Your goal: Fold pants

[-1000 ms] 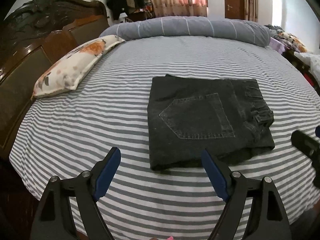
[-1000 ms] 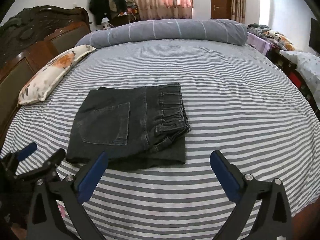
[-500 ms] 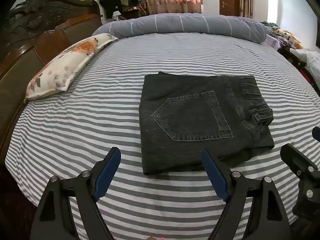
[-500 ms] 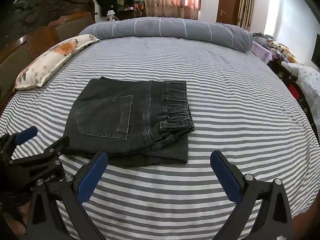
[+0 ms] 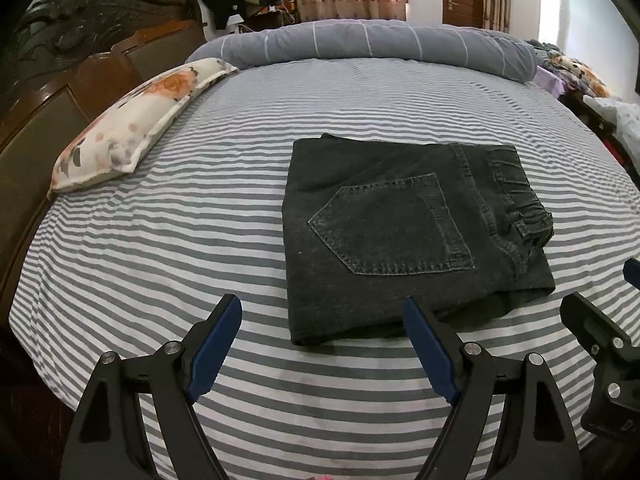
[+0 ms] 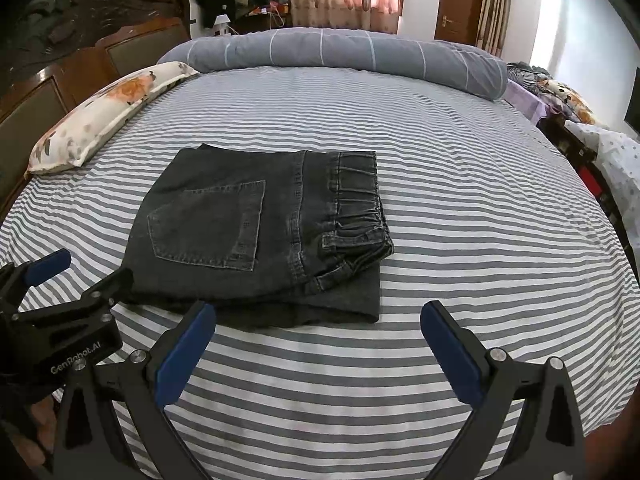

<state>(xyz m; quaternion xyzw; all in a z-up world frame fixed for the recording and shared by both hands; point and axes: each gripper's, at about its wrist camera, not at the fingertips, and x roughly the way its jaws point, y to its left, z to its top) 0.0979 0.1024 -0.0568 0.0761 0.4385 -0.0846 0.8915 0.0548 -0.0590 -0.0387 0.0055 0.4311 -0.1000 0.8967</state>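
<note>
Dark grey denim pants (image 5: 404, 232) lie folded into a flat rectangle on the striped bed (image 5: 160, 240), back pocket up, waistband to the right. They also show in the right wrist view (image 6: 260, 232). My left gripper (image 5: 322, 348) is open and empty, just in front of the pants' near edge. My right gripper (image 6: 316, 344) is open and empty, in front of the pants' near right corner. The left gripper's body shows at the left edge of the right wrist view (image 6: 60, 320).
A floral pillow (image 5: 132, 120) lies at the left by the dark wooden headboard (image 5: 60, 80). A rolled grey duvet (image 5: 372, 46) runs across the far side. Cluttered furniture with clothes (image 6: 580, 120) stands to the right of the bed.
Both grippers have drawn back and up from the pants, staying open. The folded pants have not moved on the bed.
</note>
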